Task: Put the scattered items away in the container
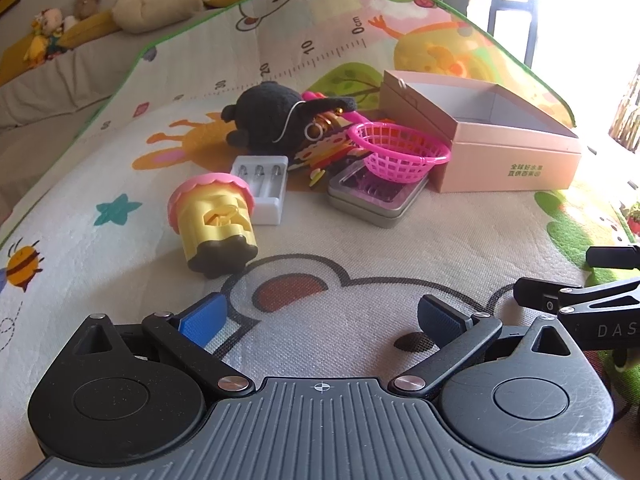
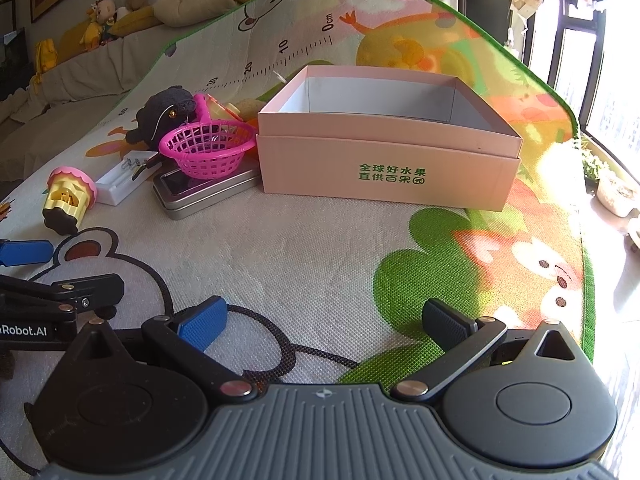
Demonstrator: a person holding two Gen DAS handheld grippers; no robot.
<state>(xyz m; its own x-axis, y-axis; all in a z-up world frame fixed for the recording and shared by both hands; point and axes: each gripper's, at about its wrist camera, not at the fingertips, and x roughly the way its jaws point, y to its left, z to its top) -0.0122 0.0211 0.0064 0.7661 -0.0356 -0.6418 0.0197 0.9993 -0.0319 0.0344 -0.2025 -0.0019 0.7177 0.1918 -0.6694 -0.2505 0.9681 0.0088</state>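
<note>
An open pink cardboard box stands on the play mat, also in the left wrist view. Left of it lie scattered items: a pink plastic basket on a silver tin, a black plush toy, a white battery charger and a yellow toy with a pink rim. My left gripper is open and empty, near the yellow toy. My right gripper is open and empty, in front of the box.
The cartoon play mat has a green edge at the far side. A sofa with plush toys stands behind it. A window and floor are at the right. A black cord lies on the mat by my right gripper.
</note>
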